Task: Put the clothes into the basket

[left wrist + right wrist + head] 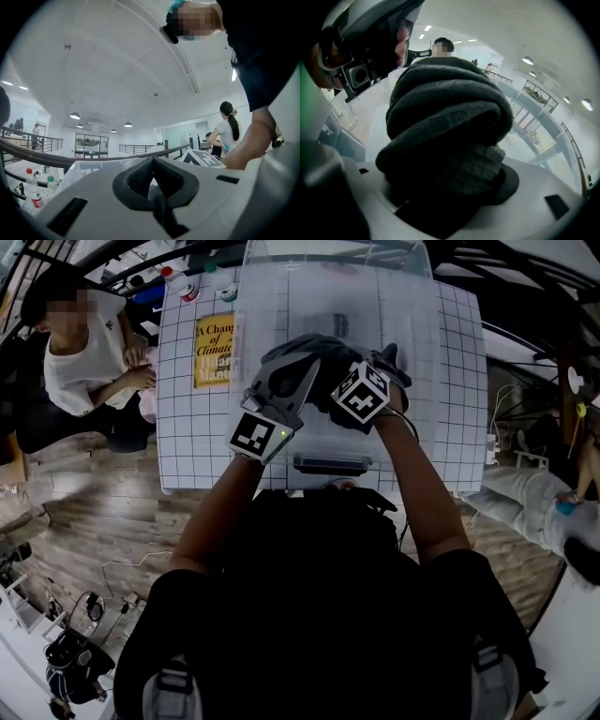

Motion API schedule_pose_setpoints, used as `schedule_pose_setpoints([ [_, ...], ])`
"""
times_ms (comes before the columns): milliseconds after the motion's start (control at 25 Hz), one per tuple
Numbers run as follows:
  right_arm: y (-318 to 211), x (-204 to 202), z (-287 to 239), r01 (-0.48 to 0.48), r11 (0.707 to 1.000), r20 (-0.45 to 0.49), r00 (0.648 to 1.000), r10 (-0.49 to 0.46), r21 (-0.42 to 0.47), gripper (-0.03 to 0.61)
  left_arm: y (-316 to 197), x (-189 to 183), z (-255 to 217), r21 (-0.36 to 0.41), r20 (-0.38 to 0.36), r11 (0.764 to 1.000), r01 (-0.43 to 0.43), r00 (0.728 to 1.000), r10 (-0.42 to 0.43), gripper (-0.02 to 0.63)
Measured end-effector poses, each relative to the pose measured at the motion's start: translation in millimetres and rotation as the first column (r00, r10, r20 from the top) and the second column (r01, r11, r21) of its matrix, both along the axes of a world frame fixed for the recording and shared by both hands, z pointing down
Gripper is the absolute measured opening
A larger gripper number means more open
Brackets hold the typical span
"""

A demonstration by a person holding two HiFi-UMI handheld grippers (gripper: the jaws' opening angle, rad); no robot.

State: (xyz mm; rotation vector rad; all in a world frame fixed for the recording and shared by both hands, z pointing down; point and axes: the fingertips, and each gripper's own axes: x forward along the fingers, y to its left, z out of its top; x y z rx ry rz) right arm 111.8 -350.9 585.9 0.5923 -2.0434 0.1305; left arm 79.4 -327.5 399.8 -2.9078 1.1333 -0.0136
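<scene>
Knitwear, a dark grey bundled garment (445, 122), fills the right gripper (378, 364), whose jaws clamp it wide apart, with the clear basket (424, 277) straight below its tips, while the left gripper (152, 180), jaws pressed together, hangs just beside.

You worked in big open indoor hall, lab or recording-studio type, not home. Worktable (187, 427) had black-grid sheet over it. Wood-look floor (103, 521), loose cables (127, 563) on it. High white ceiling (117, 70), round lights (75, 116), metal railings (47, 140). Seated person (80, 362) beside your table, another person (227, 131) stood further off. Plastic bottles (32, 190) and book (214, 351) were on table.
</scene>
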Motion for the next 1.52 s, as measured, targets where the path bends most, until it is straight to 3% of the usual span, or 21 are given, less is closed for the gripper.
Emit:
schedule_pose_setpoints([
  [920, 11.7, -5.7, 66.3, 0.059, 0.991, -0.018, 0.998, -0.062, -0.116, 0.370, -25.1, 6.4, 55.1, -0.115, 0.040, 0.993, 0.002, 0.999, 0.003, 0.003],
  [1520, 38.7, -3.1, 107.1, 0.090, 0.963, -0.076, 0.991, -0.113, -0.254, 0.394, -21.2, 11.8, 65.3, -0.128, 0.087, 0.991, -0.026, 0.996, 0.037, 0.003],
])
